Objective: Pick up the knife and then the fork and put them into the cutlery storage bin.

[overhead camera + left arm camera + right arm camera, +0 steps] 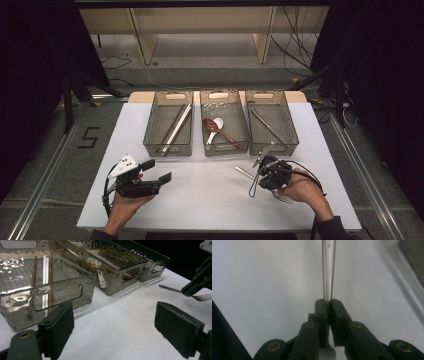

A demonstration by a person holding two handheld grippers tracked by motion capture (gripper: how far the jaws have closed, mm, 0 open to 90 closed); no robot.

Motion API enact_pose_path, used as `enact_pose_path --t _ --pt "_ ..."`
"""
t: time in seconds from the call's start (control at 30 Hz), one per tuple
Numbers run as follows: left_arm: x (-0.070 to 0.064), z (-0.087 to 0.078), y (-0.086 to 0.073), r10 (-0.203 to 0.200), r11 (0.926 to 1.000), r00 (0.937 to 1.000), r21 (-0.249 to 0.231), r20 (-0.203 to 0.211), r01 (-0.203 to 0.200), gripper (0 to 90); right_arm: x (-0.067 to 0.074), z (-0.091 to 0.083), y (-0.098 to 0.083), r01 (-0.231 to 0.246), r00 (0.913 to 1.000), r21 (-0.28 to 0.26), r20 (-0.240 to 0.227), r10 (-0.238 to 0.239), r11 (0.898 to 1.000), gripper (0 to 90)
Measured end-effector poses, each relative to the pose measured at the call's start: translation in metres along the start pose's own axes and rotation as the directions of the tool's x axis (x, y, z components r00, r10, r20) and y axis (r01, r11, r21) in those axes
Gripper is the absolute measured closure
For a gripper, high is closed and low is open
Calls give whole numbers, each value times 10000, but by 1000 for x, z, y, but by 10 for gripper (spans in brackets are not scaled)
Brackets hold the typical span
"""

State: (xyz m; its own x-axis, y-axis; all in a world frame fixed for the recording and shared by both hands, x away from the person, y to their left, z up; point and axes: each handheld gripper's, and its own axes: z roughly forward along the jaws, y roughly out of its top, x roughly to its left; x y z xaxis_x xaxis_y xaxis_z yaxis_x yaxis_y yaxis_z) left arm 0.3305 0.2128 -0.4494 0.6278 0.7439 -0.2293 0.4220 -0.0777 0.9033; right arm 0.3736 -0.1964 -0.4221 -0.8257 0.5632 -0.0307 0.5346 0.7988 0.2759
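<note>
A metal fork [243, 172] hangs just above the white table [200, 200] at the front right. My right gripper [263, 179] is shut on its handle. In the right gripper view the jaws [328, 302] pinch the handle [328, 270], which runs straight up and away from them. The left gripper view shows the fork [170, 288] level in that gripper [191, 288], its tines pointing right. My left gripper [156, 170] rests at the front left, open, with nothing between its pads [113, 322].
Three smoky clear bins stand in a row at the back of the table. The left bin [167, 150] holds chopsticks [176, 125], the middle bin [225, 150] two spoons [216, 127], and the right bin [290, 125] a slim metal utensil [267, 125].
</note>
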Motion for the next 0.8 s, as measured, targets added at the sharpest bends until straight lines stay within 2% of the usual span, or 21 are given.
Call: enact_pose_path --t 0.23,0.5,0.8 --pt "1 0 0 -24 10000 10000 -1 -21 24 158 -13 -17 3 -334 9993 -785 113 344 9964 850" --pt "1 0 0 -21 10000 10000 -36 -36 21 158 -23 -26 7 -461 9984 -1276 277 500 9908 850" --pt "1 0 0 -100 9999 9999 -82 -39 100 158 -37 -41 18 -693 9955 -1963 494 805 9781 850"
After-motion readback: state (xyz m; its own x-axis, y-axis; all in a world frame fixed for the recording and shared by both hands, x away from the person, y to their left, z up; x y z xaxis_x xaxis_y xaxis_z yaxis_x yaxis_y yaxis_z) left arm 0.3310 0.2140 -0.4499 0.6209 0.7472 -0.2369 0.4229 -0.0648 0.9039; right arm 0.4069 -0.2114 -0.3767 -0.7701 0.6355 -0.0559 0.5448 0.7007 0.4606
